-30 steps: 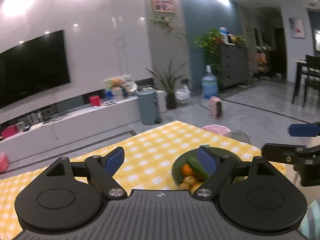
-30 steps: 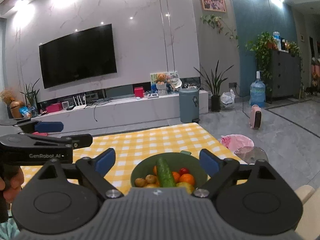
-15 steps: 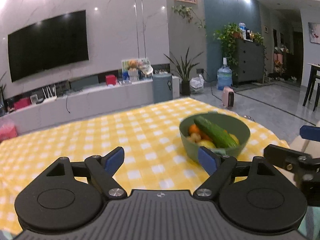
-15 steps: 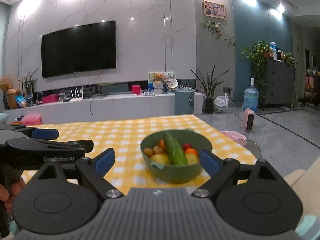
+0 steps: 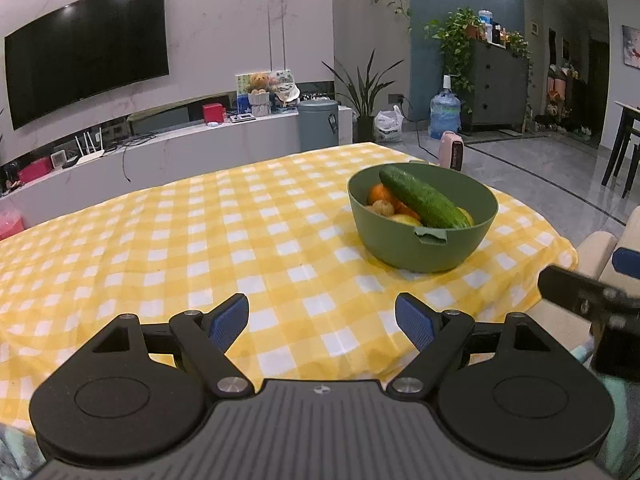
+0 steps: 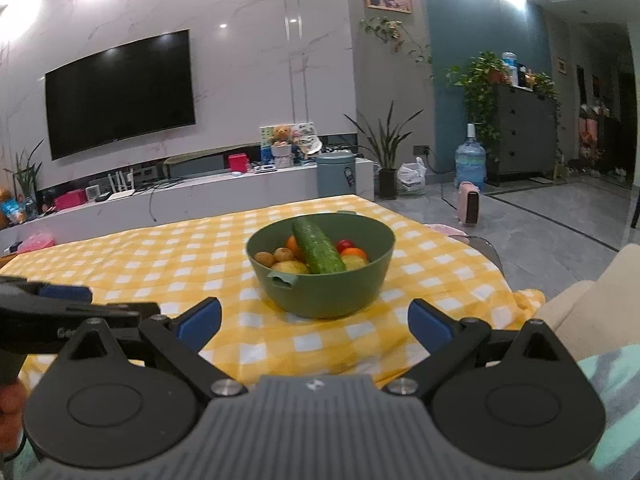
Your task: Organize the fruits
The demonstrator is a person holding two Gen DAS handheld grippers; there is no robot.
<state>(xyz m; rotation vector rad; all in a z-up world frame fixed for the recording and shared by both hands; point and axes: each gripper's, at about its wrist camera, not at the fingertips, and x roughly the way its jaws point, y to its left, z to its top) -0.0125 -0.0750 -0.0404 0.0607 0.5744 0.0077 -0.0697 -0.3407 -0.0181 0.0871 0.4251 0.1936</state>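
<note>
Blue-padded, the two grippers hung low over the near edge of one yellow-checked tablecloth (image 6: 168, 264): the left gripper (image 5: 322, 322) spread with nothing between its fingers, the right gripper (image 6: 314, 322) opening wider, equally empty. Beyond them, toward the cloth's right side, stood one matte green bowl (image 6: 320, 292). One long cucumber (image 6: 318, 250) lay across its small oranges, brown fruits and one red tomato (image 6: 345, 245).
</note>
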